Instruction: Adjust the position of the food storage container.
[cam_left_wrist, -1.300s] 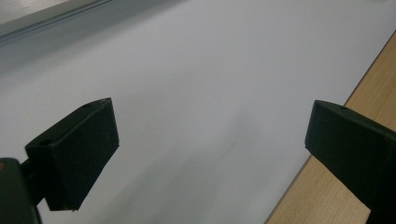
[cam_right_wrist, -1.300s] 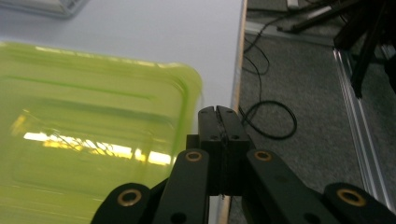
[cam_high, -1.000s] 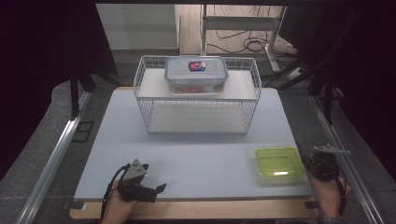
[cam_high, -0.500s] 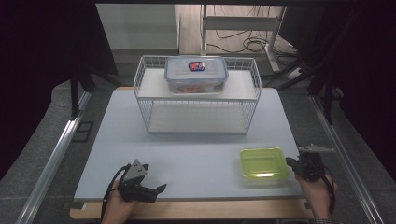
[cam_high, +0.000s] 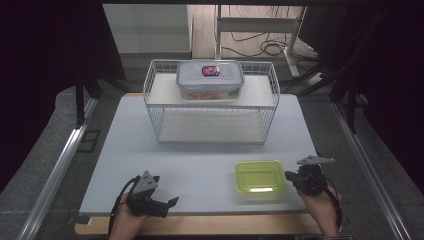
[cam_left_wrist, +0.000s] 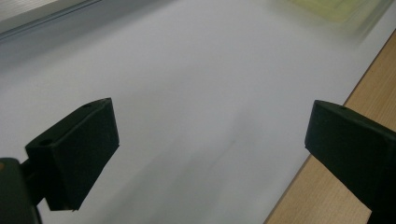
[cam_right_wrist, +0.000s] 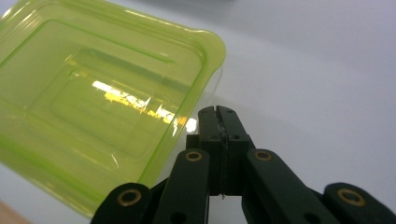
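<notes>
One green-lidded container (cam_high: 260, 177) is sitting at the counter's (cam_high: 200, 160) five o'clock, with the right claw (cam_high: 291, 176), jaws together, pushing its three o'clock edge. Pressing low and level should prevent tipping. The left claw (cam_high: 170, 202) is resting apart, empty.

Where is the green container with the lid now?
In the high view, the green container sits on the table's near right part, in front of the wire basket, beside the right claw.

We are looking over a pale table (cam_high: 150, 150) edged in wood, a white wire rack (cam_high: 155, 107) sitting at its far side, grey floor (cam_high: 45, 165) surrounding it, cables (cam_high: 270, 47) lying beyond, darkness flanking both sides.
</notes>
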